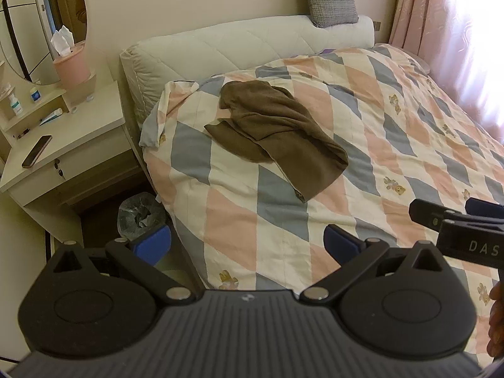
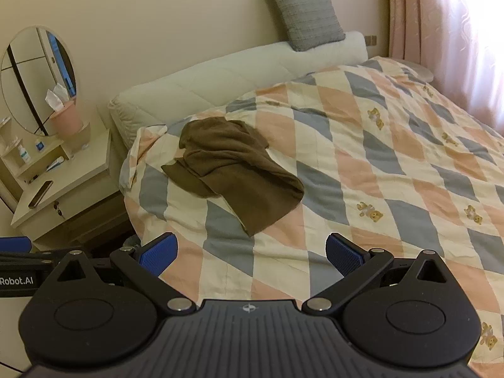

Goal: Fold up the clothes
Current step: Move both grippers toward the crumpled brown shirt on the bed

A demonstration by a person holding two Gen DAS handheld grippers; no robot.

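A crumpled brown garment [image 1: 277,132] [image 2: 236,176] lies on the checkered quilt [image 1: 393,132] [image 2: 393,157] near the bed's left side, one flat leg or sleeve reaching toward me. My left gripper [image 1: 247,242] hovers open above the bed's near edge, well short of the garment, nothing between its blue pads. My right gripper [image 2: 252,255] is open too, held over the quilt just below the garment's near end. In the left wrist view the right gripper's black body [image 1: 463,230] shows at the right edge.
A cream nightstand [image 1: 72,145] [image 2: 66,195] stands left of the bed with a phone [image 1: 37,151], a pink tissue holder [image 1: 71,66] and a round mirror. A bin with a plastic liner [image 1: 140,212] sits on the floor below. Grey cushion [image 2: 305,15] on the headboard; pink curtains at right.
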